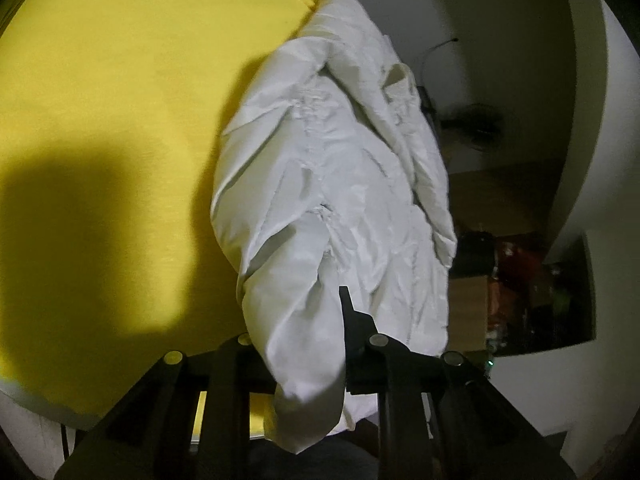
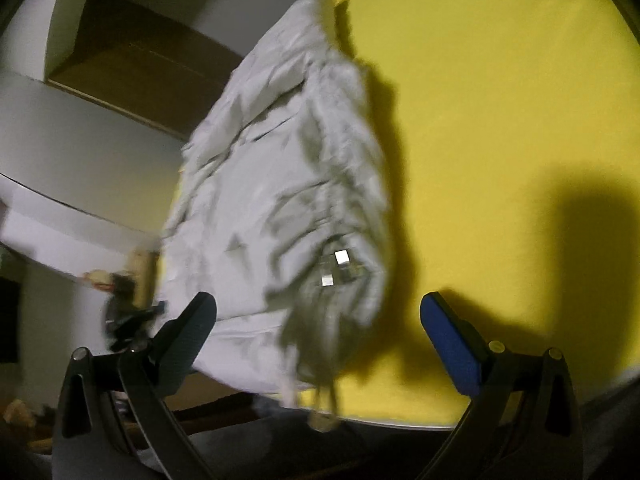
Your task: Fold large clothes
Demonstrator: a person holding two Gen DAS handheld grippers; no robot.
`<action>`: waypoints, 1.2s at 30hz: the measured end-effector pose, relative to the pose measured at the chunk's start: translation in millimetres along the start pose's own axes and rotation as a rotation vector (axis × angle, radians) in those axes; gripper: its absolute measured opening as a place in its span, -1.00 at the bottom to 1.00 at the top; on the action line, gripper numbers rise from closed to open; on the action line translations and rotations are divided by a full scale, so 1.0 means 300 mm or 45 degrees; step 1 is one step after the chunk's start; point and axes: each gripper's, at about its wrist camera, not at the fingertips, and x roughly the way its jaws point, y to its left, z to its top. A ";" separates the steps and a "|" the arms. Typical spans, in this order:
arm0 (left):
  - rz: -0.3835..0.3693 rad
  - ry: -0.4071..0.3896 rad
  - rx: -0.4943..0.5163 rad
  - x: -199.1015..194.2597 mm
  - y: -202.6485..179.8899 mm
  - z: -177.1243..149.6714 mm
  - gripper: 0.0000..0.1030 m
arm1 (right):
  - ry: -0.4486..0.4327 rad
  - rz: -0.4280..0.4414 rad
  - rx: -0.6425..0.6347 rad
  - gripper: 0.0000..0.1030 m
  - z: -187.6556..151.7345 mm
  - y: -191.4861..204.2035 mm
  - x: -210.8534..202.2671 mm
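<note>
My left claw is clamped on a bunched corner of the white garment. The cloth is gathered into a thick roll that runs between the dark fingers, hides the finger on the far side of it and hangs out below them toward the camera. Ahead of this claw the garment stretches away in crumpled folds along the edge of the yellow sheet, which covers the surface to the left of the claw. A broad shadow lies on the yellow, low and to the left. To the right of the claw a dim room falls away, with a pale wall and a dark recess of blurred objects.

My right claw stands wide open and holds nothing. Its two fingers, one dark and one faced in blue, are spread well apart, and the near end of the garment lies between and ahead of them, but neither pad touches the cloth. The picture is blurred. The garment lies slantwise, running up and away from this claw, with two small bright squares showing among its folds just ahead of the claw. Loose ends of cloth hang over the near edge. The yellow sheet spreads to the right of this claw, crossed by dark shadows; to the left are pale walls and a brown panel.
</note>
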 end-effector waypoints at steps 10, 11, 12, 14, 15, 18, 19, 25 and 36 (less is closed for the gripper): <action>-0.090 0.048 -0.136 0.009 0.076 0.007 -0.53 | 0.047 0.028 0.052 -0.29 0.047 0.027 0.098; -0.099 0.051 -0.148 0.014 0.079 0.007 -0.53 | 0.050 0.002 0.054 -0.33 0.049 0.024 0.104; -0.111 0.061 -0.171 0.016 0.087 0.007 -0.53 | 0.063 -0.009 0.056 -0.38 0.050 0.019 0.112; -0.110 0.065 -0.169 0.018 0.083 0.007 -0.54 | 0.059 -0.019 0.043 -0.57 0.051 0.024 0.114; -0.099 0.057 -0.148 0.015 0.073 0.006 -0.60 | 0.057 -0.028 0.021 -0.67 0.053 0.034 0.112; -0.053 0.049 -0.104 0.021 0.047 0.010 -0.65 | 0.031 -0.047 -0.041 -0.80 0.058 0.074 0.099; -0.042 0.045 -0.091 0.018 0.038 0.009 -0.71 | 0.017 -0.054 -0.068 -0.81 0.060 0.093 0.092; -0.028 -0.002 0.066 -0.042 -0.046 0.004 -0.76 | -0.033 -0.006 -0.130 -0.84 0.060 0.154 0.046; -0.030 0.038 0.105 -0.054 -0.074 -0.037 -0.86 | -0.025 0.079 -0.129 -0.88 0.051 0.173 0.003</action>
